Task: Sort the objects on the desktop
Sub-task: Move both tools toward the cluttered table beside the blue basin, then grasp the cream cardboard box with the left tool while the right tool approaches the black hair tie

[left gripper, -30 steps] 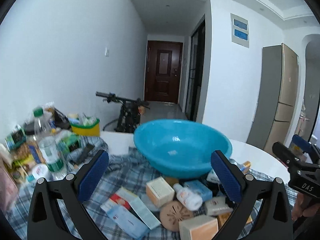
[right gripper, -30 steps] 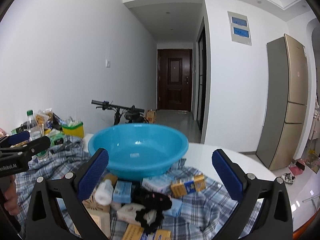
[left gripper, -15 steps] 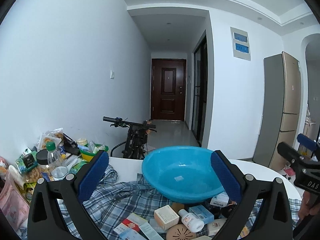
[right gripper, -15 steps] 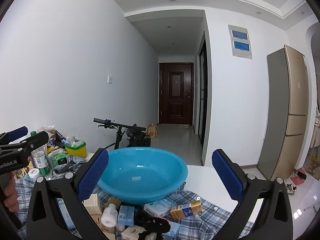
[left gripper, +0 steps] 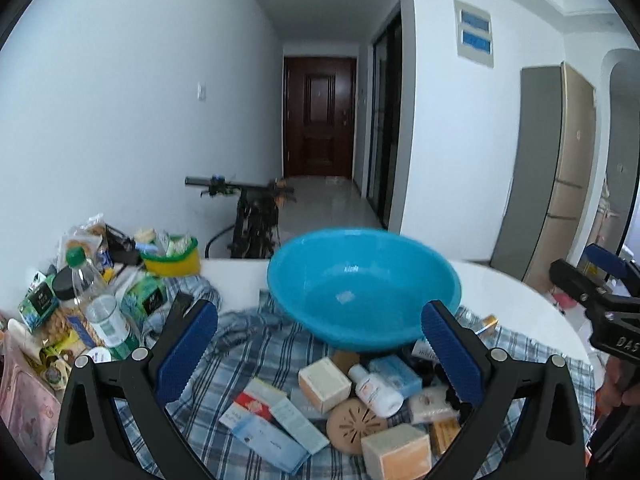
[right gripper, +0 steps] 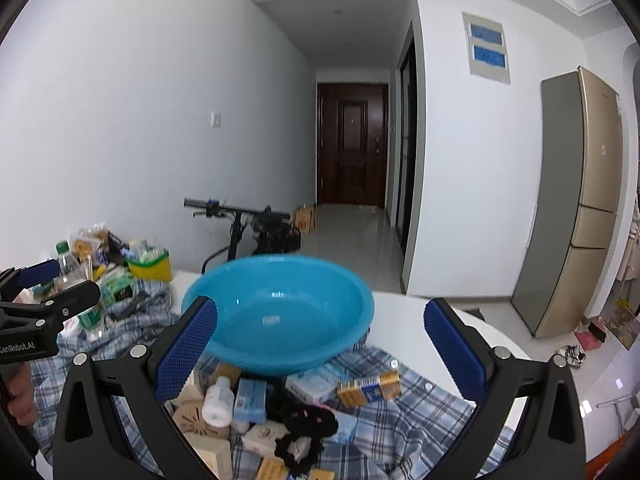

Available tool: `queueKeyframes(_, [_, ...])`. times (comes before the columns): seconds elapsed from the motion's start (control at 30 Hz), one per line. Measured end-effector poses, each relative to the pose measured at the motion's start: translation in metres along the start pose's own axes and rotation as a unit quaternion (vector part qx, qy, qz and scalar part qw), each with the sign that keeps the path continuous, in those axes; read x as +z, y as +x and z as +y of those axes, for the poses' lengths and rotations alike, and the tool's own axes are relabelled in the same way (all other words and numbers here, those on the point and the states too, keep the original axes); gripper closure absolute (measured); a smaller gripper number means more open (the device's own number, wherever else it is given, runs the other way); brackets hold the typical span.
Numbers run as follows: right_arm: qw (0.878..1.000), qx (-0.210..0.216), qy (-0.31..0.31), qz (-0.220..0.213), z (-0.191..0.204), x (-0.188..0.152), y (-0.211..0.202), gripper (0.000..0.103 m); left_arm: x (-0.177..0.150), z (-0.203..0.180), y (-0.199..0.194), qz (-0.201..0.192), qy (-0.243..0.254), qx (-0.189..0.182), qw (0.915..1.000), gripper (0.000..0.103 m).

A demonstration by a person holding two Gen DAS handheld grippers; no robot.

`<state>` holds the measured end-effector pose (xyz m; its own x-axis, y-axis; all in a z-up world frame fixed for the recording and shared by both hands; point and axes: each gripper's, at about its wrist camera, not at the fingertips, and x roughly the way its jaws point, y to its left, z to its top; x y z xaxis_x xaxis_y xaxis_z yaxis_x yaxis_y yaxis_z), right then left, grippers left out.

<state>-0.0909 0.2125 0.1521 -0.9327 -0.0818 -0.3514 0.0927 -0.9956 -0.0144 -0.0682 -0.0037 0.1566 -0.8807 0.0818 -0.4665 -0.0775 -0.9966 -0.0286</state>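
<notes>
Left gripper (left gripper: pixel 320 352): jaws spread wide, nothing between the blue pads, held above the near edge of the worktop (left gripper: pixel 236 270). Right gripper (right gripper: pixel 320 354): jaws likewise spread wide and empty.

Blue basin (left gripper: pixel 363 288) sits on the plaid cloth (left gripper: pixel 256 348) toward the far middle of the white worktop; its near side rests on the heap of small items. Inside looks bare apart from light reflections.

Heap in front of the basin, on the cloth: a small white bottle (left gripper: pixel 374 390) lying on its side, touching a beige box (left gripper: pixel 325 379) on its left and a light-blue box (left gripper: pixel 396 372) behind it. A round tan perforated disc (left gripper: pixel 356 426) lies just nearer, beside a tan block (left gripper: pixel 396 456). Flat red-and-white and pale-blue cartons (left gripper: pixel 272 424) lie to the left of the disc. The right wrist view adds a black fuzzy item (right gripper: pixel 302 426) and a yellow-and-blue carton (right gripper: pixel 368 387) under the basin's right edge.

Far left of the worktop: a clear bottle with green cap (left gripper: pixel 96 300) upright among snack packets; a yellow tub (left gripper: pixel 172 260) behind it.

A bicycle (left gripper: pixel 252 208) stands past the worktop.
</notes>
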Motion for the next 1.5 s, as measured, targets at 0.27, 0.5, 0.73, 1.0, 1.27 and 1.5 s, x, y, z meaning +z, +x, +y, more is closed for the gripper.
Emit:
queueKeyframes(0.27, [0.999,0.013,0.011,0.047,-0.006,-0.014,0.012,0.000,-0.022,0.002,0.018,0.053,0.002,-0.002,0.9986,0.000])
queueKeyframes(0.5, [0.996,0.022,0.019,0.088,-0.004,-0.036,0.023,0.000,-0.044,-0.001,0.035,0.098,0.003,-0.005,0.9952,0.000])
queueKeyframes(0.73, [0.993,0.020,0.022,0.113,-0.005,-0.052,0.033,0.000,-0.066,-0.005,0.052,0.133,0.002,-0.010,0.9911,0.000])
queueKeyframes(1.0, [0.990,0.022,0.027,0.140,-0.004,-0.068,0.044,0.000,-0.088,-0.004,0.066,0.172,-0.002,-0.010,0.9851,0.000])
queueKeyframes(1.27, [0.986,0.026,0.029,0.162,-0.002,-0.082,0.055,0.000,-0.098,-0.005,0.078,0.193,0.003,-0.012,0.9811,0.000])
queueKeyframes(1.5, [0.983,0.027,0.031,0.179,-0.003,-0.090,0.065,0.000,-0.102,-0.007,0.088,0.201,0.004,-0.013,0.9795,0.000])
